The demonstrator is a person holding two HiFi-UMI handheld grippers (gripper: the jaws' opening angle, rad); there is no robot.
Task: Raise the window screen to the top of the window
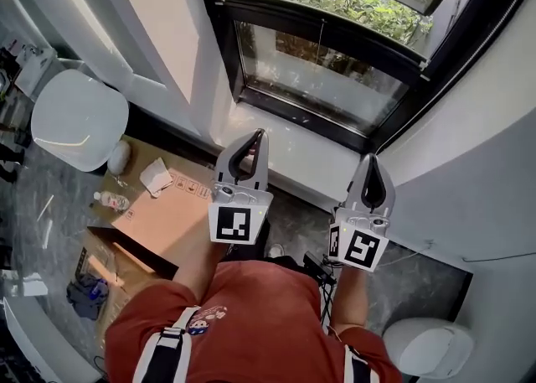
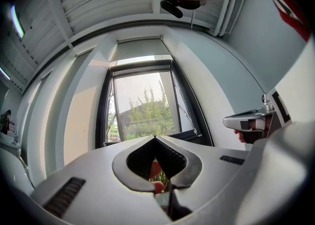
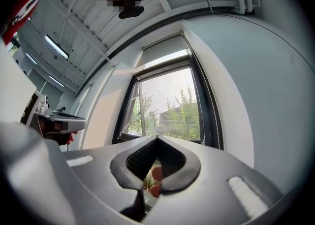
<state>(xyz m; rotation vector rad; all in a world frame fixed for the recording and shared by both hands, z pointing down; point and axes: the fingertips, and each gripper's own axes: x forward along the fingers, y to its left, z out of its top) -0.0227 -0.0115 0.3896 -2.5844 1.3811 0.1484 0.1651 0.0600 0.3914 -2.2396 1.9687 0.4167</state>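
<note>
A tall black-framed window [image 1: 335, 46] fills the wall ahead, with green bushes behind the glass. In the right gripper view a fine mesh screen [image 3: 170, 101] shows over the pane. A thin cord [image 1: 321, 38] hangs in front of the middle crossbar. My left gripper [image 1: 256, 133] is shut and holds nothing; its tip hovers over the white sill [image 1: 293, 155], short of the frame. My right gripper [image 1: 371, 158] is shut and empty too, level with the sill's right end. In their own views the left gripper [image 2: 155, 137] and the right gripper [image 3: 157, 137] both point at the window's lower part.
A cardboard box [image 1: 159, 214] lies on the floor to the left, with a small bottle [image 1: 110, 200] and crumpled paper [image 1: 155, 177] on it. Beyond it stands a round white object [image 1: 79, 117], and another [image 1: 427, 346] at the lower right. Cables [image 1: 322, 272] lie by the feet. White walls flank the window recess.
</note>
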